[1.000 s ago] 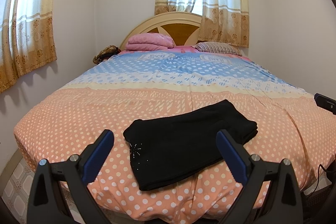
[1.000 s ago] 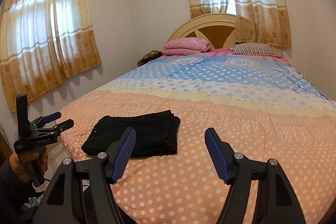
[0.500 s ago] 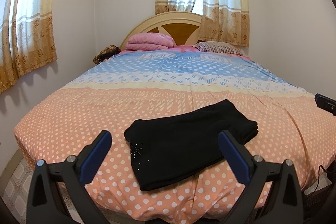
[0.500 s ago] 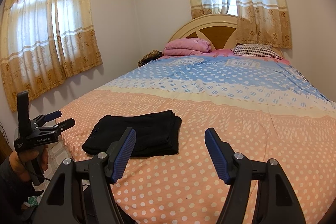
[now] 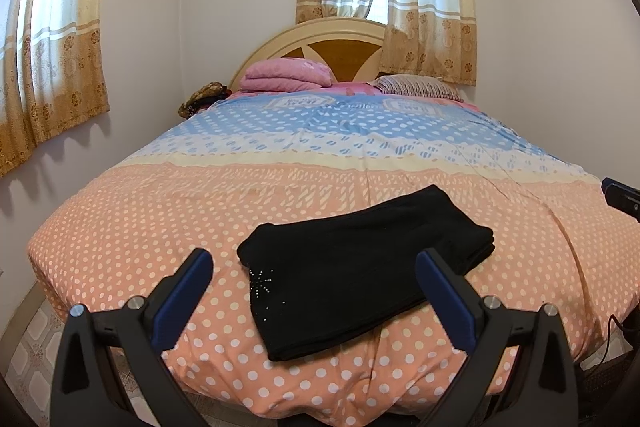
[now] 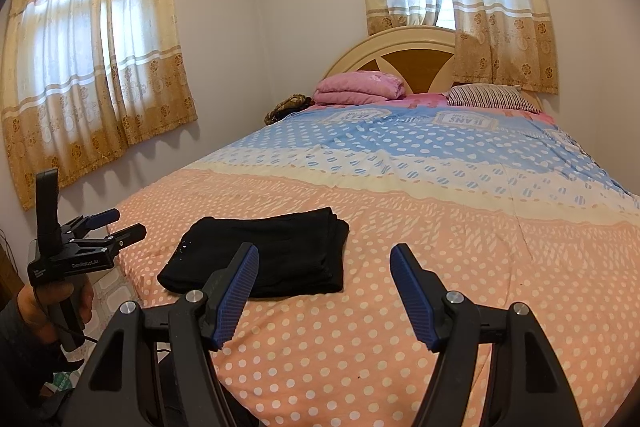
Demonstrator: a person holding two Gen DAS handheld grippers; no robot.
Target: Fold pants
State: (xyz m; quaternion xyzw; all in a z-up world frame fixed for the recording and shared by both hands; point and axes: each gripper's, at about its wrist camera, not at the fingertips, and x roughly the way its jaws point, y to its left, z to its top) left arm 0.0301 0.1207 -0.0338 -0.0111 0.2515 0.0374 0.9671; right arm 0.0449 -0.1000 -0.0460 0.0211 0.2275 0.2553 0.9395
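Lying folded at the foot of the bed: one pair of black pants (image 5: 360, 267), a flat layered rectangle on the peach dotted bedspread (image 5: 140, 227), stacked edges at 3 o'clock, a beaded motif at its 8 o'clock corner. Judged: folding looks complete, which would explain both tools held clear.

Left gripper (image 5: 314, 287): released, jaws wide, nothing between them, poised short of the pants at their 6 o'clock.

Right gripper (image 6: 324, 287): released, empty, apart from the pants, which sit at its 10 o'clock.

Headboard end, 12 o'clock: folded pink blanket (image 5: 286, 75), striped pillow (image 5: 418, 89).

Containers: none in view.
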